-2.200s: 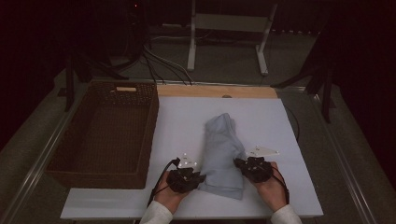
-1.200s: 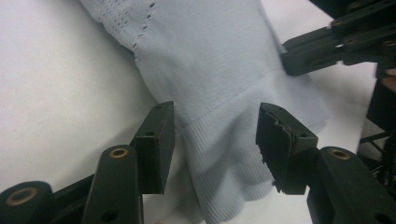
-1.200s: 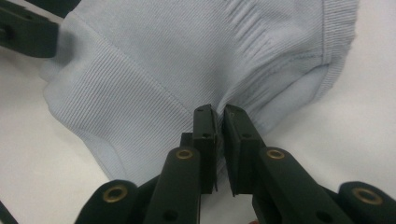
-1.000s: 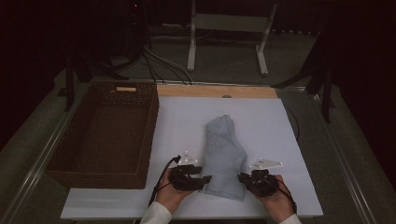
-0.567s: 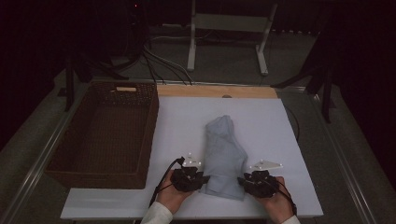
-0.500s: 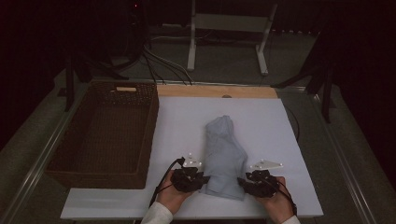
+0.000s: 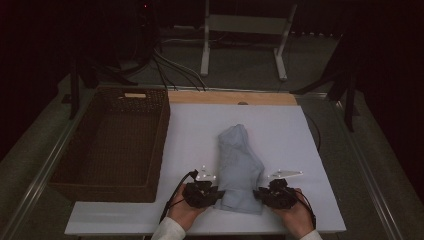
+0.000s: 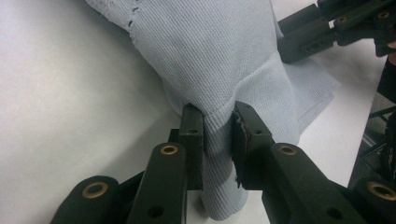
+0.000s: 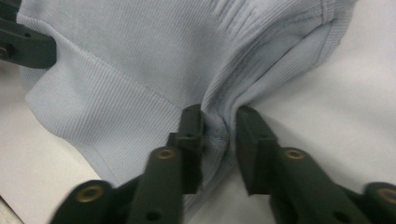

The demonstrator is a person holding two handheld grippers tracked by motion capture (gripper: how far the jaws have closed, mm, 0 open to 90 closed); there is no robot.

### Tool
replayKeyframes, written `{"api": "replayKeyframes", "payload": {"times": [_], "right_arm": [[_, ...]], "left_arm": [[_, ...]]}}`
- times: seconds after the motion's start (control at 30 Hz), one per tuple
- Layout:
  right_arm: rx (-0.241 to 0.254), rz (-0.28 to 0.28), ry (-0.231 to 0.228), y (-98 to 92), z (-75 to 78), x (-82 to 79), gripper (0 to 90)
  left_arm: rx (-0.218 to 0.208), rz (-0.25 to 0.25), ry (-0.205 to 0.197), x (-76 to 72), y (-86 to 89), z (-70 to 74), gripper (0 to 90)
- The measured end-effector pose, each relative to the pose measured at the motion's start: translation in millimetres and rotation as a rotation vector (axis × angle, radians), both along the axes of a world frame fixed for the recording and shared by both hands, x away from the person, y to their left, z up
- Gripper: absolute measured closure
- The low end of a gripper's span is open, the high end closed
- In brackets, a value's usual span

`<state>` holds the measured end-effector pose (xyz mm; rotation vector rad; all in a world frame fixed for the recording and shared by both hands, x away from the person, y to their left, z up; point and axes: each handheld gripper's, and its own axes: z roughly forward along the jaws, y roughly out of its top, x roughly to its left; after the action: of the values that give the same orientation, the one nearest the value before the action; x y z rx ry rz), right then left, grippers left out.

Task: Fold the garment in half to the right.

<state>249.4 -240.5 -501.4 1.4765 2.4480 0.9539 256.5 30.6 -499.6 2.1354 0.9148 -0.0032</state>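
Pale blue knitted garment (image 7: 239, 167) lies bunched on the white bench (image 7: 310, 150), its near end between the two grippers, its far end reaching away from them toward the middle of the board.

Left gripper (image 7: 214, 192) sits at the garment's near left edge. In the left gripper view its jaws pinch a fold of the ribbed hem (image 8: 218, 135); cloth is gathered tight between the pads and hangs slack below them. The jaws have just closed onto this fold.

Right gripper (image 7: 261, 194) sits at the near right edge, level with the left one, the cloth spanning the gap between the two. In the right gripper view its jaws clamp a puckered seam (image 9: 218, 128), with creases fanning up and away from the pinch. These jaws have just been closing too, with cloth between them.

Each gripper is held in a hand (image 7: 295, 220) coming in from the near bench edge.

Brown wicker basket (image 7: 112, 177) stands well apart to the left of the left gripper, on the bench's left side.
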Motion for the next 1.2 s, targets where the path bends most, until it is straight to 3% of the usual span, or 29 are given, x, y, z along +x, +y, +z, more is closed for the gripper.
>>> {"api": "replayKeyframes", "payload": {"times": [0.1,0.63,1.2], "right_arm": [[-0.011,0.001,-0.018,1.0,1.6,-0.2,79.5],[-0.040,-0.007,-0.075,-2.6,6.1,1.9,80.5],[-0.048,-0.017,-0.082,-14.7,10.4,-1.9,80.9]], "left_arm": [[-0.004,0.000,0.005,-2.4,-0.3,0.5,76.5],[-0.030,-0.021,0.016,-11.2,-9.5,1.9,76.8],[-0.059,-0.057,0.019,-21.3,-25.3,1.9,77.2]]}}
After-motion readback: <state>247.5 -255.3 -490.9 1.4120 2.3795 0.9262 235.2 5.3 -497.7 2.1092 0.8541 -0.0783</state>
